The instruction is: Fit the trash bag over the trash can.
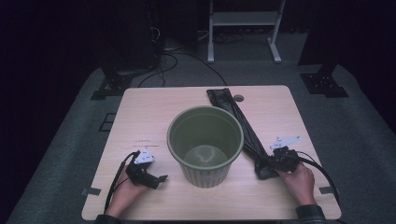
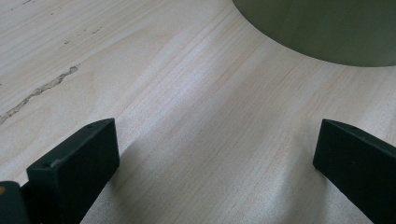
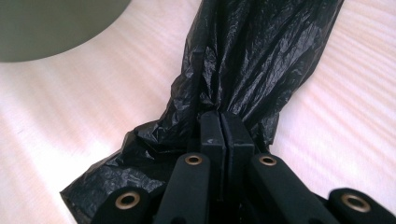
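From the high view, a green bin (image 1: 205, 144) stands upright in the middle of the wooden counter (image 1: 154, 107). A long black plastic bag (image 1: 243, 126) lies stretched out on the counter, just beside the bin on its right. It runs from the far edge of the counter down to the right tongs (image 1: 267, 164). The right hand (image 1: 299, 179) holds these tongs at the near end of the bag. The left hand (image 1: 128, 186) holds the left tongs (image 1: 161, 179) low over the counter, near the bin on its left side.

In the left gripper view, the left tongs (image 2: 215, 158) are wide open. There is only bare counter (image 2: 187, 116) between the two black jaws. The green bin (image 2: 322, 28) sits just ahead, not touching them.

In the right gripper view, the right tongs (image 3: 219, 135) are squeezed tight on the crinkly black bag (image 3: 252, 51). The bag is bunched up where the jaws pinch it. A bit of the bin (image 3: 51, 23) shows at the top left.
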`<state>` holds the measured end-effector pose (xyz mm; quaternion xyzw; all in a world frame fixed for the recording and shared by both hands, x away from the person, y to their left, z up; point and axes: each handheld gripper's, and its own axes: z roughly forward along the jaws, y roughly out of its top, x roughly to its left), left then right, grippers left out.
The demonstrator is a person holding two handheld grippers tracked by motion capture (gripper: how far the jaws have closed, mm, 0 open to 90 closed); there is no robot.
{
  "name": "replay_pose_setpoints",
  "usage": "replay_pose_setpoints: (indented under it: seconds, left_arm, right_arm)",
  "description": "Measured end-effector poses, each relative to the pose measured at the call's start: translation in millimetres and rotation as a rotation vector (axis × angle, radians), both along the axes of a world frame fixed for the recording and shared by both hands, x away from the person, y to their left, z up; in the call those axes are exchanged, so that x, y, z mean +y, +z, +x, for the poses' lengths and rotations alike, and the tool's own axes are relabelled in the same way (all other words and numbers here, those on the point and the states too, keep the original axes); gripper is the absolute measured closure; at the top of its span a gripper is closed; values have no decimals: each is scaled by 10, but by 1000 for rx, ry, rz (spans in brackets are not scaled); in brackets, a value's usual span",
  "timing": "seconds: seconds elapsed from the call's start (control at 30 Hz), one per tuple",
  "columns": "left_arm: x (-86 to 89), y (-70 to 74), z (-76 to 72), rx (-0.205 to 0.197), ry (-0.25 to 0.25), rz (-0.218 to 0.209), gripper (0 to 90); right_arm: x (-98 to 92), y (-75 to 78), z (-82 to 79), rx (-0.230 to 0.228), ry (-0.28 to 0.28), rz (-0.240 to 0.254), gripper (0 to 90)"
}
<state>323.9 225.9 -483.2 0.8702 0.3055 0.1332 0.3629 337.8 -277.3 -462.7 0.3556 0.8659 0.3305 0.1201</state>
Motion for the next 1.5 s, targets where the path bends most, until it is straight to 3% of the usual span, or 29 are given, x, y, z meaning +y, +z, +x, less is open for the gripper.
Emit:
replay_pose_setpoints:
  seconds: [0.2,0.4,0.47,0.6,0.67,0.7,0.73,0.8,0.97,1.27,1.33,1.5]
  left_arm:
    - [0,0,0,0,0,0,0]
    - [0,0,-1,0,0,0,0]
    - [1,0,-1,0,0,0,0]
    - [1,0,-1,0,0,0,0]
    - [1,0,-1,0,0,0,0]
    - [1,0,-1,0,0,0,0]
    - [1,0,-1,0,0,0,0]
    - [1,0,-1,0,0,0,0]
    - [1,0,-1,0,0,0,0]
    - [1,0,-1,0,-1,1,0]
    - [1,0,-1,0,-1,1,0]
    - [1,0,-1,0,0,1,0]
  right_arm:
    - [-73,11,-169,7,12,2,883]
    - [-188,2,-446,24,26,6,882]
    - [-239,-14,-606,40,26,1,866]
    - [-286,35,-700,20,-13,24,602]
    - [-271,102,-669,7,-41,24,453]
    - [-271,102,-669,7,-41,24,453]
    - [-241,170,-616,-12,-54,20,363]
    - [-223,201,-589,-26,-64,23,330]
    - [-93,291,-364,-49,-90,29,119]
    - [90,289,-35,-42,-83,64,96]
    - [164,247,86,-39,-102,23,95]
    - [260,176,237,-42,-107,2,94]
